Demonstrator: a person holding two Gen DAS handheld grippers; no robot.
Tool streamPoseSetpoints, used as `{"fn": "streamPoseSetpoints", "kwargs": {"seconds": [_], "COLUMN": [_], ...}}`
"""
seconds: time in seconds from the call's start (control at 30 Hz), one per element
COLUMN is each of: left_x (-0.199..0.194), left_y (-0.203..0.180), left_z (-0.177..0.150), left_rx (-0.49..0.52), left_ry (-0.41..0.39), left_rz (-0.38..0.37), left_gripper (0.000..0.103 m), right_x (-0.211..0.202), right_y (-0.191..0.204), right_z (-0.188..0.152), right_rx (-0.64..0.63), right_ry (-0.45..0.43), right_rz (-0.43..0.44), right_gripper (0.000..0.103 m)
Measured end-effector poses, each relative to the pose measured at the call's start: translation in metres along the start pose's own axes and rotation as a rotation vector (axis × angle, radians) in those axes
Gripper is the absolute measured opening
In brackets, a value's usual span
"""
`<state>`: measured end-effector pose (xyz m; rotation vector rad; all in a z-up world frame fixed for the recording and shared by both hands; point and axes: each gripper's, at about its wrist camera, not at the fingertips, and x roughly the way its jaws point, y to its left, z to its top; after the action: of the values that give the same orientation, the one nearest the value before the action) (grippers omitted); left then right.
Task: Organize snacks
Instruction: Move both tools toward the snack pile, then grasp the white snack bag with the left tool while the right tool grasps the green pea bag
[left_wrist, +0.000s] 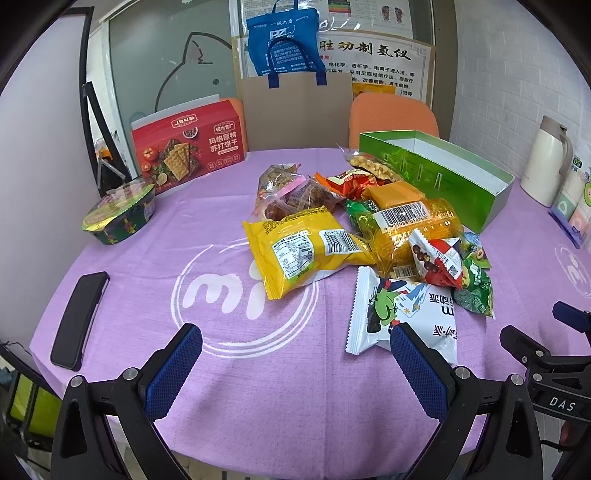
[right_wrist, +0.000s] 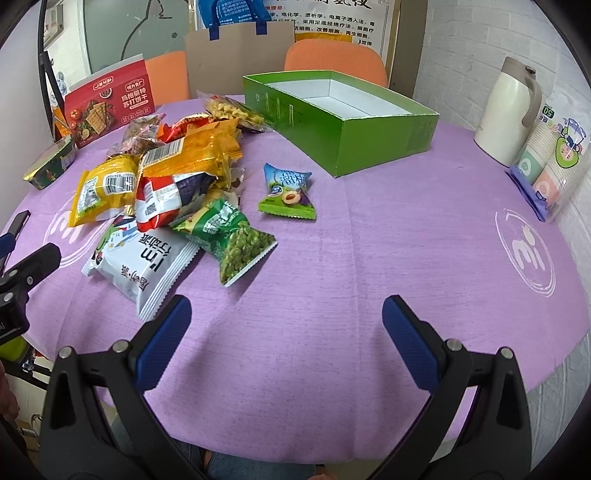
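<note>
A pile of snack packets lies mid-table: a yellow packet (left_wrist: 303, 247), an orange barcoded packet (left_wrist: 413, 225), a white packet (left_wrist: 402, 314) and a green pea packet (right_wrist: 231, 240). A small blue-green plum packet (right_wrist: 290, 194) lies apart, near the empty green box (right_wrist: 343, 118), which also shows in the left wrist view (left_wrist: 436, 173). My left gripper (left_wrist: 295, 343) is open and empty, its right finger at the white packet's near edge. My right gripper (right_wrist: 286, 314) is open and empty above bare cloth, right of the white packet (right_wrist: 144, 258).
A red cracker box (left_wrist: 188, 144) and a green noodle bowl (left_wrist: 118, 210) stand at the back left. A black phone (left_wrist: 79, 319) lies at the left edge. A white thermos (right_wrist: 508, 110) and packed paper cups (right_wrist: 550, 162) stand at the right. Orange chairs stand behind the table.
</note>
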<state>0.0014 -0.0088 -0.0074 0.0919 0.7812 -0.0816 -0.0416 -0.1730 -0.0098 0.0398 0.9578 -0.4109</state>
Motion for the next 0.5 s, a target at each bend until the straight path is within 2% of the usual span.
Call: {"fn": "streamPoseSetpoints", "kwargs": {"seconds": [0.5], "left_x": [0.0072], "left_y": [-0.006], "left_z": [0.0], "left_rx": [0.012], "left_ry": [0.016], "left_rz": [-0.028], "left_gripper": [0.103], "right_x": [0.009], "right_y": [-0.007], "right_z": [0.0011], "right_rx": [0.007], "right_ry": [0.004], "right_rz": [0.028], "right_gripper": [0.103]}}
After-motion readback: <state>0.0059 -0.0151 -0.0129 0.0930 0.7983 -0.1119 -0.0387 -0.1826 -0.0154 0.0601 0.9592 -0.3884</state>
